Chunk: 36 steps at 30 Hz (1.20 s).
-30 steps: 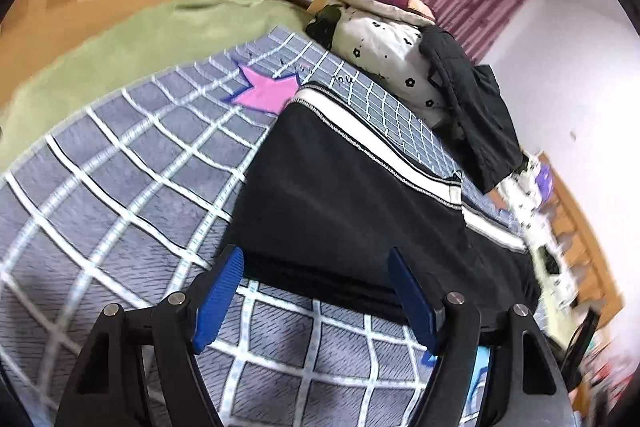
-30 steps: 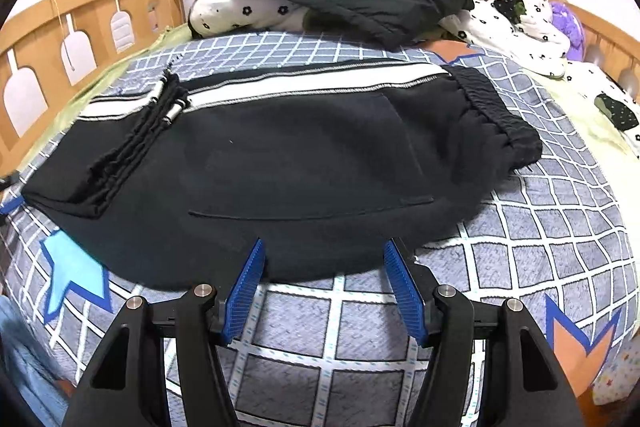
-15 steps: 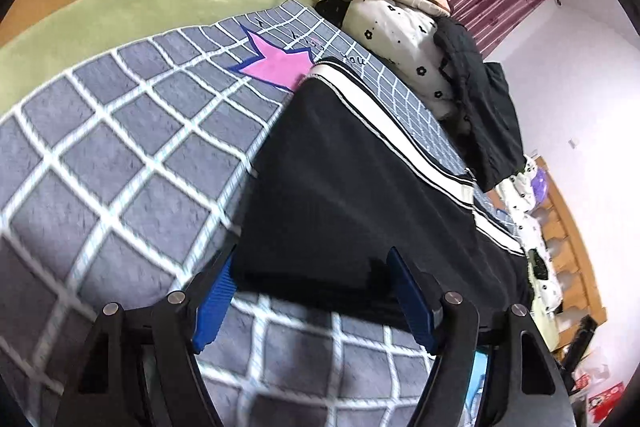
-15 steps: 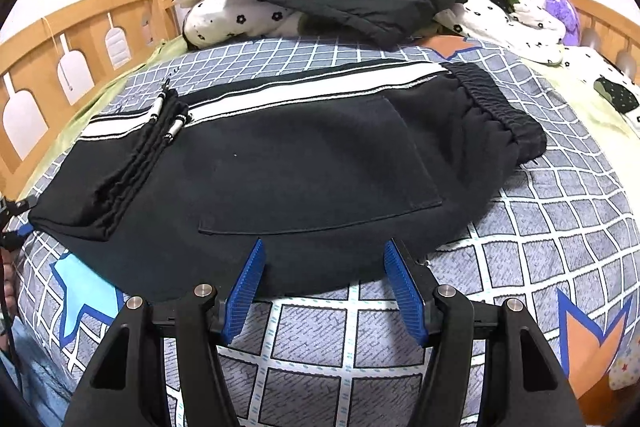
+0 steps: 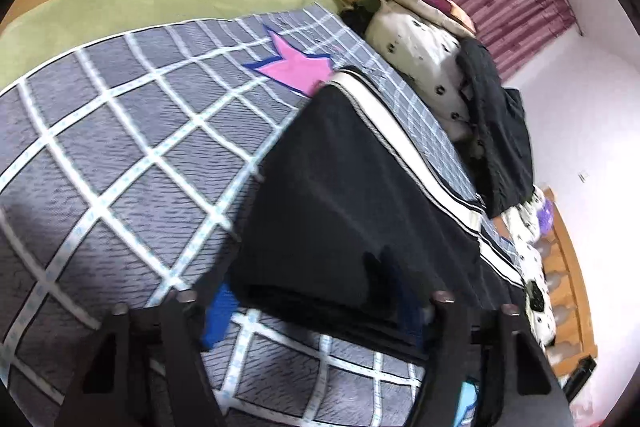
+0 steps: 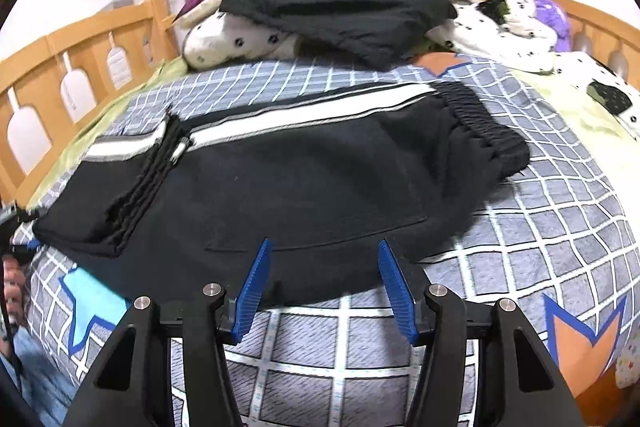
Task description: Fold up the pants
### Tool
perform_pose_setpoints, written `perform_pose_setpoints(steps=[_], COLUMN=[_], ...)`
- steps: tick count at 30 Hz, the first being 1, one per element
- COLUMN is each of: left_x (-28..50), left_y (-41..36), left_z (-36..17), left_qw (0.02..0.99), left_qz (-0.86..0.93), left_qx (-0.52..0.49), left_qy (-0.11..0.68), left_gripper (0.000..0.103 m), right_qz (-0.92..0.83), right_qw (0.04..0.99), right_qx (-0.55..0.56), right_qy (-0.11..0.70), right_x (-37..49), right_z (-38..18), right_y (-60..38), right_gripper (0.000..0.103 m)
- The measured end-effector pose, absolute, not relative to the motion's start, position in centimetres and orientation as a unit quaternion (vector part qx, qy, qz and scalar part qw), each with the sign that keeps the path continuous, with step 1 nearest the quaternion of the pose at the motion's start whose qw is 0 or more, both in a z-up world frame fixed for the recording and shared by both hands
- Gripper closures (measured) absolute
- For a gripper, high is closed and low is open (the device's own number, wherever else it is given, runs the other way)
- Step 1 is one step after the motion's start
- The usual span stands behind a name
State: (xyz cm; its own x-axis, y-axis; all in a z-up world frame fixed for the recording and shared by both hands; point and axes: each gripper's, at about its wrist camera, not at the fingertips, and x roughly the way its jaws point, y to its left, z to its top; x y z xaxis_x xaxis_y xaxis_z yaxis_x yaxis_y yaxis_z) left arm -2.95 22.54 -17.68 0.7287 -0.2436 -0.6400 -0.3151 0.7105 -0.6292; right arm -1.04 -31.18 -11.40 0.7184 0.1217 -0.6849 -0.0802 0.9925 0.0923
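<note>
**Near Edge of Pants Sitting in Both Sets of Jaws**

While the pants [image 6: 280, 195] are lying already folded once on the bed [image 6: 560, 227], their long axis is running left to right across the right wrist view, waistband to the right and cuffs to the left. The left gripper [image 5: 316, 303] is working at the cuff-end corner; its jaws are closing, the stacked edge is lying between them, and whether the pads are already pressing on it cannot be told. The right gripper [image 6: 326, 283] is standing at the near long edge, about midway; its jaws are closing too, the hem is lying between them, and the pads are not yet touching cloth. Each hand is nearest its own end. No brand, label or readable writing is showing.
</note>
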Motion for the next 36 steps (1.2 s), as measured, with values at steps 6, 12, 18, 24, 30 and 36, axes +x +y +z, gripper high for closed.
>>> perform_pose_setpoints(steps=[6, 12, 18, 24, 30, 36], left_x=[-2.7, -2.0, -0.1, 1.1, 1.8, 2.0], left_y=[23.3, 23.5, 17.8, 6.8, -5.6, -12.2], left_z=[-17.9, -16.6, -8.8, -2.0, -3.7, -12.2], left_qw=[0.837, 0.833, 0.898, 0.947, 0.936, 0.888], left_qz=[0.023, 0.053, 0.084, 0.032, -0.097, -0.159], left_qx=[-0.399, -0.398, -0.249, -0.109, -0.056, -0.046], left_qy=[0.374, 0.381, 0.352, 0.301, 0.335, 0.43], left_gripper=[0.048, 0.081, 0.089, 0.089, 0.09, 0.09], right_qz=[0.048, 0.037, 0.039, 0.055, 0.033, 0.022], right_qw=[0.914, 0.905, 0.919, 0.941, 0.937, 0.933], right_qx=[0.039, 0.068, 0.038, -0.013, 0.038, 0.047], right_qy=[0.401, 0.418, 0.39, 0.332, 0.346, 0.356], right_x=[-0.3, 0.4, 0.1, 0.5, 1.2, 0.1], right_z=[-12.5, -13.3, -10.9, -6.5, -8.0, -9.1], right_y=[-32.7, -34.0, -34.3, -36.0, -39.9, -41.7], right_gripper=[0.056, 0.056, 0.056, 0.056, 0.056, 0.056])
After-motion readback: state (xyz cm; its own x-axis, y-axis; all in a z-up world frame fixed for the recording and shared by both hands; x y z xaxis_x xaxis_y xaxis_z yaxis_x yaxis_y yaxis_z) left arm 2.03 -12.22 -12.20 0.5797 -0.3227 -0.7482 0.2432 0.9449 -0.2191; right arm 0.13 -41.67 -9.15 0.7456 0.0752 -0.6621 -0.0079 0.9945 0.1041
